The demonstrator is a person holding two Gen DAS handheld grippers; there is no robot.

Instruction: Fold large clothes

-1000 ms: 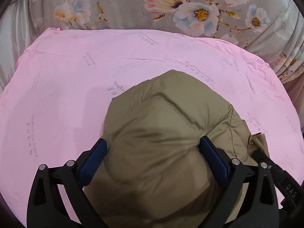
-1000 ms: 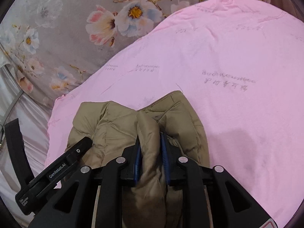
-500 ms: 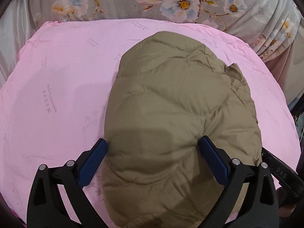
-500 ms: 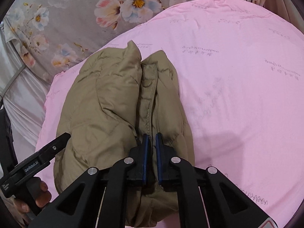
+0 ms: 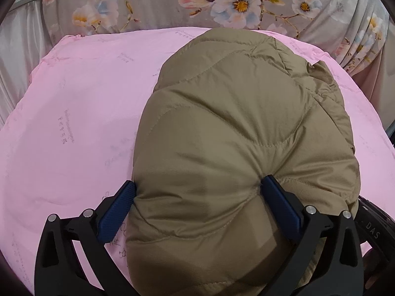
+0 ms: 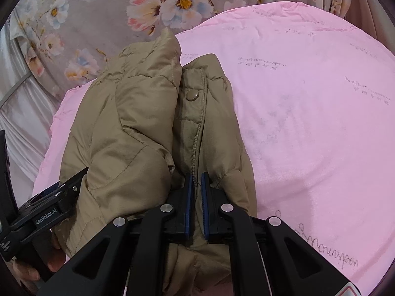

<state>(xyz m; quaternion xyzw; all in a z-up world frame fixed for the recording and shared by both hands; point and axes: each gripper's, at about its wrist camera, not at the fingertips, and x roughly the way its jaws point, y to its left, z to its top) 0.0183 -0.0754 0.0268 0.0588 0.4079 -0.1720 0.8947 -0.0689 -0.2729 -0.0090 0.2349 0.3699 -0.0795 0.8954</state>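
Observation:
A tan quilted puffer jacket [image 5: 237, 133] lies bunched on a pink sheet [image 5: 74, 113]. My left gripper [image 5: 197, 187] has its blue pads spread wide on both sides of a thick puffy fold, pressing into it. In the right wrist view the jacket [image 6: 138, 128] shows a snap button [image 6: 192, 95] and a stitched front edge. My right gripper [image 6: 196, 180] is shut on that edge, pads nearly together. The left gripper's body [image 6: 47, 212] shows at lower left of the right wrist view.
The pink sheet [image 6: 308, 123] covers a rounded surface with faint printed script. A grey floral fabric [image 5: 172, 2] lies behind it. Pale satin cloth [image 6: 22, 113] hangs at the left. The sheet's far edge drops off at the back.
The jacket has spread and moved further away over the sheet, now reaching its far edge. Both grippers kept hold of it. The right gripper's pads closed tighter.

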